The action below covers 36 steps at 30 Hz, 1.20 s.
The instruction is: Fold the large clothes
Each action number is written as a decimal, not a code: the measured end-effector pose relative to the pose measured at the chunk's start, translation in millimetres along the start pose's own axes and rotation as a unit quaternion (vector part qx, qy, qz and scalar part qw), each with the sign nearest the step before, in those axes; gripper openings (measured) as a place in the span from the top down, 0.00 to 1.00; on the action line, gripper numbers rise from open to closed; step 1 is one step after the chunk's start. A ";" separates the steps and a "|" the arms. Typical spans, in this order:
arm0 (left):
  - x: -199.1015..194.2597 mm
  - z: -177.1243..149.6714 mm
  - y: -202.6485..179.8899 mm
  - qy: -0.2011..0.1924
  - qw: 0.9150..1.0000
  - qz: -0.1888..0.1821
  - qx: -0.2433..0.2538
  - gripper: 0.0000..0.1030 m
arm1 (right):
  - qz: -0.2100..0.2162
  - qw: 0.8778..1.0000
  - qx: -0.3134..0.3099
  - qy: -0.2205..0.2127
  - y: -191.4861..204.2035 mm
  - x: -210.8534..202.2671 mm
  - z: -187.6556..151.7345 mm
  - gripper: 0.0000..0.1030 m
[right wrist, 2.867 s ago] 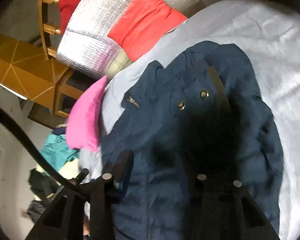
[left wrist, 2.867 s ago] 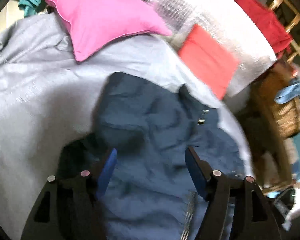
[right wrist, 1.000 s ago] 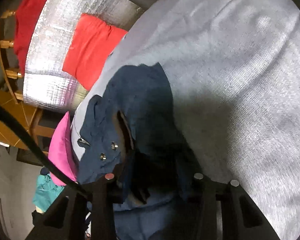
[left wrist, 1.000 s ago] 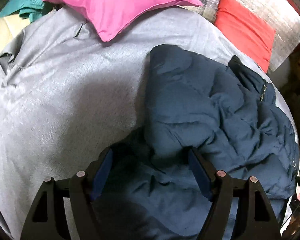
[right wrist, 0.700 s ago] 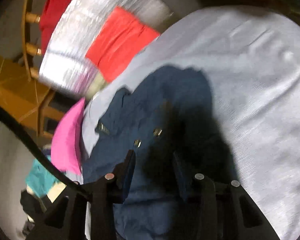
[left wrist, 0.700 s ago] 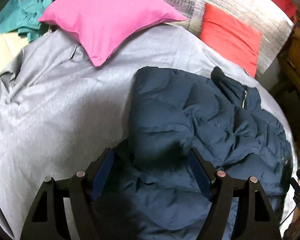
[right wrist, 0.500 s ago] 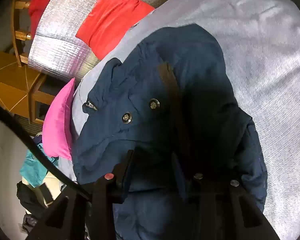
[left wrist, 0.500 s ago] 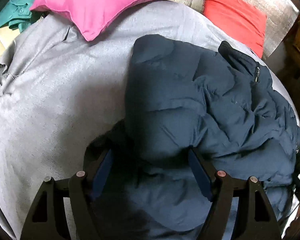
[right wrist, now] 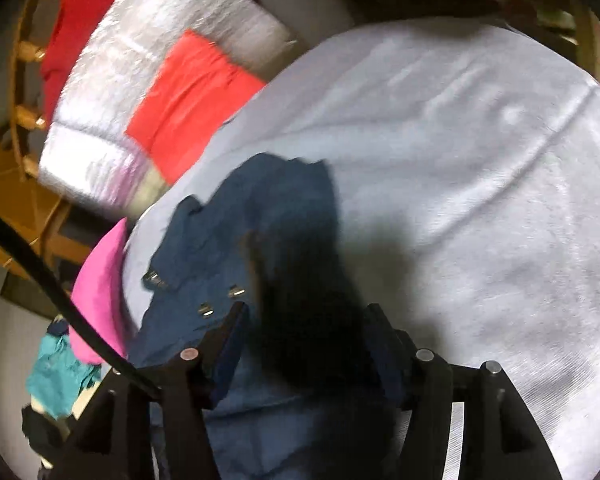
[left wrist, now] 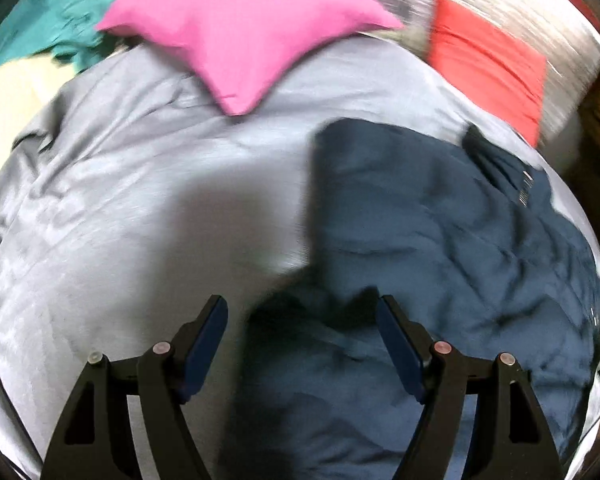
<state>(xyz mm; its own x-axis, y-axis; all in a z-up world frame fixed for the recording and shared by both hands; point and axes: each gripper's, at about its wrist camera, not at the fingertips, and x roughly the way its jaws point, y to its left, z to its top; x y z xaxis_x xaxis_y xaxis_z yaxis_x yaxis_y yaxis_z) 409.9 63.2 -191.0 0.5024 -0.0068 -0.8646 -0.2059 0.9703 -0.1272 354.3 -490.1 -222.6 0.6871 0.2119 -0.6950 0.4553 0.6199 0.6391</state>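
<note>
You are lifting both grippers back from the jacket [left wrist: 440, 240], which was filling your views half a second ago. Your left gripper [left wrist: 302, 344] is hovering with jaws spread, the jacket's folded edge lying between and ahead of them on the bed [left wrist: 140, 208]. Your right gripper [right wrist: 304, 344] also has its jaws spread over shadowed cloth, likely regrasping. Beyond the jaws, a pink pillow [left wrist: 244, 28] is crowding the fold space.
</note>
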 end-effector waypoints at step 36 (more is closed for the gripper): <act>31.4 3.8 -5.6 0.020 0.994 -0.106 -0.018 0.27 | 0.062 0.997 -0.041 0.035 -2.4 23.4 -11.0 0.65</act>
<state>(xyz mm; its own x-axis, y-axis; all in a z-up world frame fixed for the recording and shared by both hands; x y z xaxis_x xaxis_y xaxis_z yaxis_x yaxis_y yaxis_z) 430.0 58.5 -215.5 0.5044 -0.2196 -0.8351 -0.1300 0.9368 -0.3248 363.0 -478.3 -244.1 0.6923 0.3413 -0.6358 0.3202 0.6444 0.6944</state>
